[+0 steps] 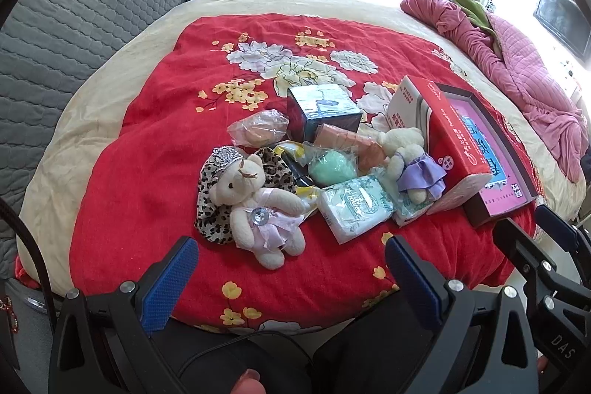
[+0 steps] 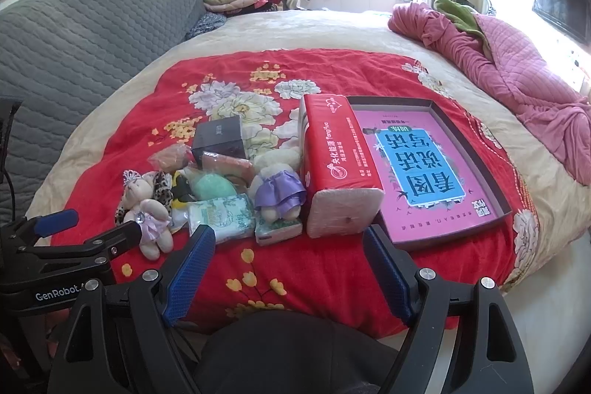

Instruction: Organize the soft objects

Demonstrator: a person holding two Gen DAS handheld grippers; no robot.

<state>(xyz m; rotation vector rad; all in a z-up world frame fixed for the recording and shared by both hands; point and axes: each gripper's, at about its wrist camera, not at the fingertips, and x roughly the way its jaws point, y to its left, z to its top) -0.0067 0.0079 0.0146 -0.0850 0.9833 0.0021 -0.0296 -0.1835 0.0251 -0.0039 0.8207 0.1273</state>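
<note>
Looks like nothing's really been sorted yet. Both claws are spread wide and holding nothing: the left gripper (image 1: 290,277) sits low in its frame, hovering short of the pile, and the right gripper (image 2: 290,268) does the same at the bottom of its view.

All the soft stuff is bunched in one heap on the red blanket (image 1: 147,154), middle of the frame. There's a teddy bear with a crown (image 1: 255,205) lying on a leopard-print cloth (image 1: 210,220) at the left of the pile, a second bear in a purple dress (image 2: 279,192) propped against the red tissue pack (image 2: 340,161), a tissue packet (image 1: 354,207) in front, and a green sponge in a bag (image 1: 330,167) behind it. A dark box (image 1: 325,113) sits at the back.

The tray with the pink card in it (image 2: 476,220), right of centre, has no soft things in it. My guess is that's the drop spot, so basically everything is still left to do.
</note>
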